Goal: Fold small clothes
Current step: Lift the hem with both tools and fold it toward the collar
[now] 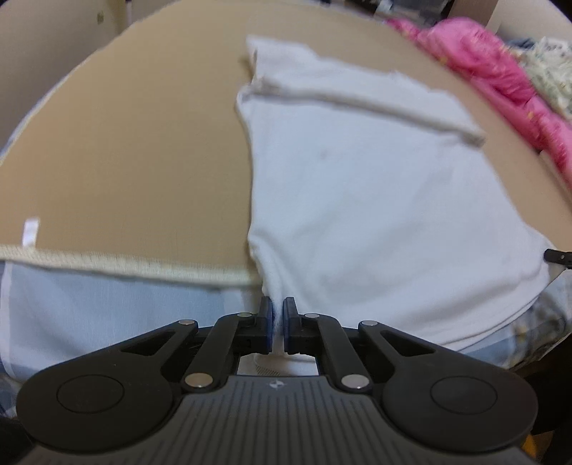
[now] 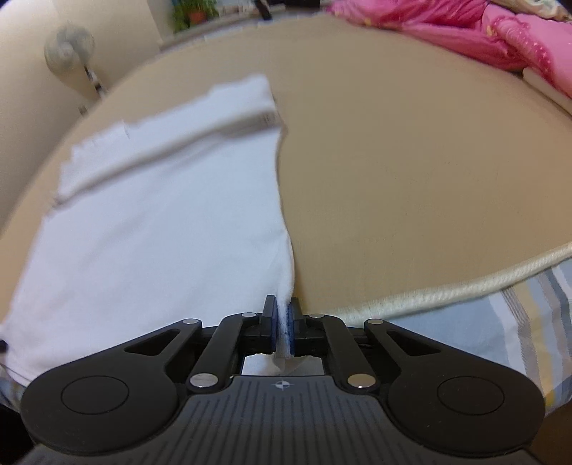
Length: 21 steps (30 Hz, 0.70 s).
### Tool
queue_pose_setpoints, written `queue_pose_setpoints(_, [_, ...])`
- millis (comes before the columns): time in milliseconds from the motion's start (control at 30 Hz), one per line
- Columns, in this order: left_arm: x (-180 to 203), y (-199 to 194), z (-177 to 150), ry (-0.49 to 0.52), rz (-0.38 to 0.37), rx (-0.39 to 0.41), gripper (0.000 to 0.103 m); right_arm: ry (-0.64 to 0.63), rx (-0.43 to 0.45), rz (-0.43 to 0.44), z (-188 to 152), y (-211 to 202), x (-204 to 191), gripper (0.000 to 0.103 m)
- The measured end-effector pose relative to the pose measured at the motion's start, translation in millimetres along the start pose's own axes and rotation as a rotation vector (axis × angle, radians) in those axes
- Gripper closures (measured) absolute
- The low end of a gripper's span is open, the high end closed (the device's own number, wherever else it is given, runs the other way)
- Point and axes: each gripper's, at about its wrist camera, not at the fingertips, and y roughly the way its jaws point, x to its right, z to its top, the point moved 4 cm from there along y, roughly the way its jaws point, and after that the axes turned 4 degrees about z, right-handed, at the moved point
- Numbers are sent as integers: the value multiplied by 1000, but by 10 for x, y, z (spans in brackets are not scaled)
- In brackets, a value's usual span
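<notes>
Both grippers, left (image 1: pixel 278 322) and right (image 2: pixel 285 323), clamped on the near corners of a white garment (image 1: pixel 357 200); an even, taut lift should fold it squarely on the mat (image 1: pixel 125 150).

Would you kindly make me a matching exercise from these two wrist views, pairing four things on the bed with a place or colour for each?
Column one:
1. left gripper
2. right gripper
3. bedding
4. mat

Column two:
A. pink, bunched at the far right
B. tan, lying under the white garment
C. shut on the garment's near left corner
D. shut on the garment's near right corner

Pairs: 1-C, 2-D, 3-A, 4-B
</notes>
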Motion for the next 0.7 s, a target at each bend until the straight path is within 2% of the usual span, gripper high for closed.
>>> queue_pose_setpoints(67, [-2,-166,87,1,-48,45,98,15,59,41,104,-210,-17,98])
queue_pose_setpoints(267, [22,-813,290,35,-131,183,99,96,225,192,287,-933,-6,99])
queue_pose_setpoints(367, [-51,-1285,260,32,-194,251,99,149,291,291,185,-1375,22,99])
queue_pose_setpoints(500, [-267,-2123,55,-34,-342,325,99,250,397,412,-20,-2074,180,99])
queue_pose_setpoints(567, [-352,-2435,5,-53,-374,374,99,265,459,448,-107,-2383,229,99])
queue_pose_setpoints(633, [-400,-2518,31,-83,-396,387,99,266,476,462,-97,-2484,290,99])
queue_pose_setpoints(700, [-398,-2337,166,-107,-402,375,99,271,451,472,29,-2349,358,99])
